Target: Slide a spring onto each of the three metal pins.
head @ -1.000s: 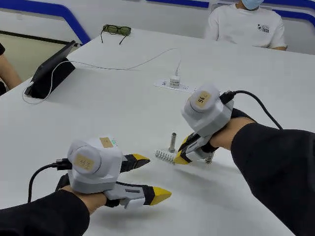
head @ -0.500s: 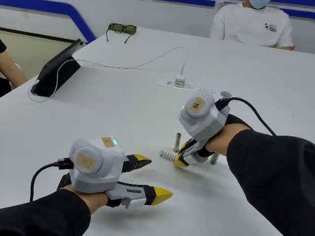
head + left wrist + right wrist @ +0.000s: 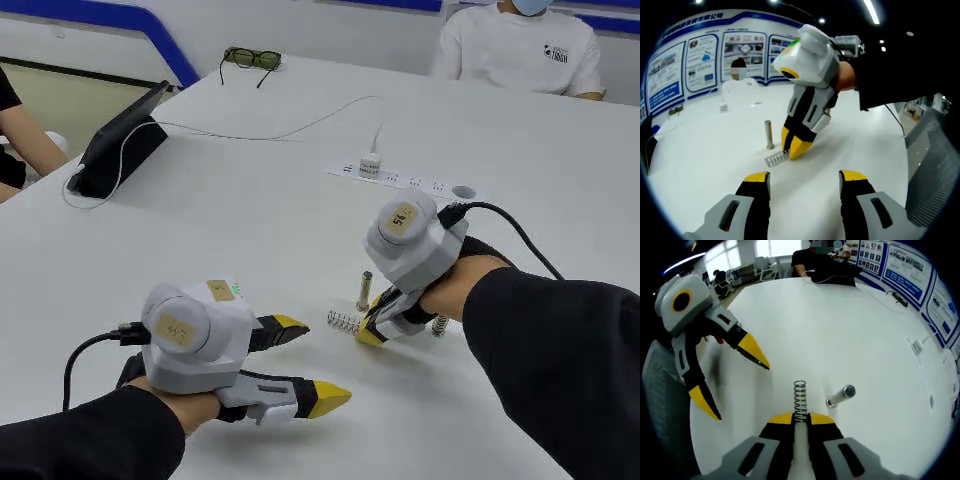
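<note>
My right gripper (image 3: 370, 334) (image 3: 801, 419) is shut on one end of a metal spring (image 3: 343, 321) (image 3: 800, 396), which lies low over the white table and points left. Just behind it a bare metal pin (image 3: 365, 290) (image 3: 841, 395) stands upright. A second pin with a spring on it (image 3: 440, 325) shows past my right hand. My left gripper (image 3: 310, 362) (image 3: 805, 176) rests near the front edge, open, with nothing between its yellow tips. In the left gripper view the right gripper (image 3: 795, 147) holds the spring (image 3: 774, 159) beside the pin (image 3: 768, 134).
A white power strip (image 3: 400, 180) with a plugged charger lies behind the pins. A dark tablet (image 3: 115, 145) and its cable sit at the far left, glasses (image 3: 250, 58) at the back. A person in white (image 3: 515, 50) sits across the table.
The head camera has shifted a little. My right gripper still holds the spring beside the upright pin, and the left gripper stays where it was.
</note>
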